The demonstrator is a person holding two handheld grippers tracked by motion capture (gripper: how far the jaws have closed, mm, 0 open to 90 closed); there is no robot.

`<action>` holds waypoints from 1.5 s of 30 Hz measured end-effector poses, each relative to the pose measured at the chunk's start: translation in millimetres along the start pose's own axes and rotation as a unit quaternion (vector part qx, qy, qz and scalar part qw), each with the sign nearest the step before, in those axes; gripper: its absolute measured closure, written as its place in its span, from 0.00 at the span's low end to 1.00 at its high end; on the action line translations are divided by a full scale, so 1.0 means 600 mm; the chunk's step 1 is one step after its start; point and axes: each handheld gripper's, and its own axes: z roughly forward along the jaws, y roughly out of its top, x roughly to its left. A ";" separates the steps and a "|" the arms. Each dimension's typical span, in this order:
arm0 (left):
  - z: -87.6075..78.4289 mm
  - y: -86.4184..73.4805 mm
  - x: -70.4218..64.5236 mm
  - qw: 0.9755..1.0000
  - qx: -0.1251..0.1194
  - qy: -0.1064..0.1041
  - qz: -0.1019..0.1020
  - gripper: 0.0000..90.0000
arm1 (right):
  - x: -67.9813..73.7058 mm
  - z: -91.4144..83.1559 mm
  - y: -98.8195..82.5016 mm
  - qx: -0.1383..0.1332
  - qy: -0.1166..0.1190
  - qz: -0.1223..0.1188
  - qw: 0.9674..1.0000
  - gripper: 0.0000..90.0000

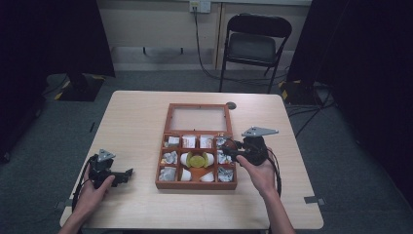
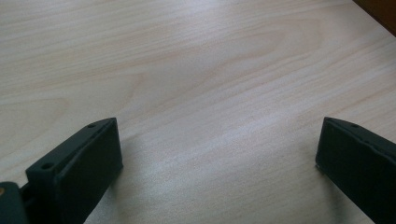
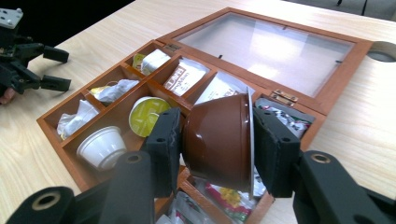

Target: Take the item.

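Brown glossy coffee capsule (image 3: 219,140) lies sideways between jaws.

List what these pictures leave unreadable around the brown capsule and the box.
- Capsule foil lid: right gripper view, edge-on, face unseen.
- Box right-hand compartments: right gripper view, hidden behind the right gripper and capsule.
- Packet print: blurred.
- Capsule in the high view: too small, masked by the right gripper.

bare table (image 1: 136,117) left of wooden box (image 1: 196,185), open lid (image 1: 198,118) blocking behind compartments
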 end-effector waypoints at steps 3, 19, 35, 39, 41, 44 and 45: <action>0.000 0.000 0.000 1.000 0.000 0.000 0.000 0.00 | -0.005 -0.005 0.000 -0.003 -0.004 0.003 1.000 0.61; 0.000 0.000 0.000 1.000 0.000 0.000 0.000 0.00 | -0.035 -0.033 -0.004 -0.019 -0.026 0.021 0.999 0.61; 0.000 0.000 0.000 1.000 0.000 0.000 0.000 0.00 | -0.062 -0.061 -0.013 -0.027 -0.046 0.038 0.998 0.61; 0.000 0.000 0.000 1.000 0.000 -0.001 0.000 0.00 | -0.074 -0.070 -0.018 -0.028 -0.056 0.046 0.997 0.61; -0.001 0.000 0.000 1.000 0.001 -0.001 0.002 0.00 | -0.081 -0.074 -0.021 -0.030 -0.060 0.051 0.996 0.61; -0.001 0.000 0.000 1.000 0.001 -0.001 0.002 0.00 | -0.091 -0.078 -0.027 -0.029 -0.065 0.058 0.996 0.61; 0.000 0.000 0.000 1.000 0.000 -0.001 0.000 0.00 | -0.093 -0.078 -0.029 -0.029 -0.066 0.061 0.996 0.61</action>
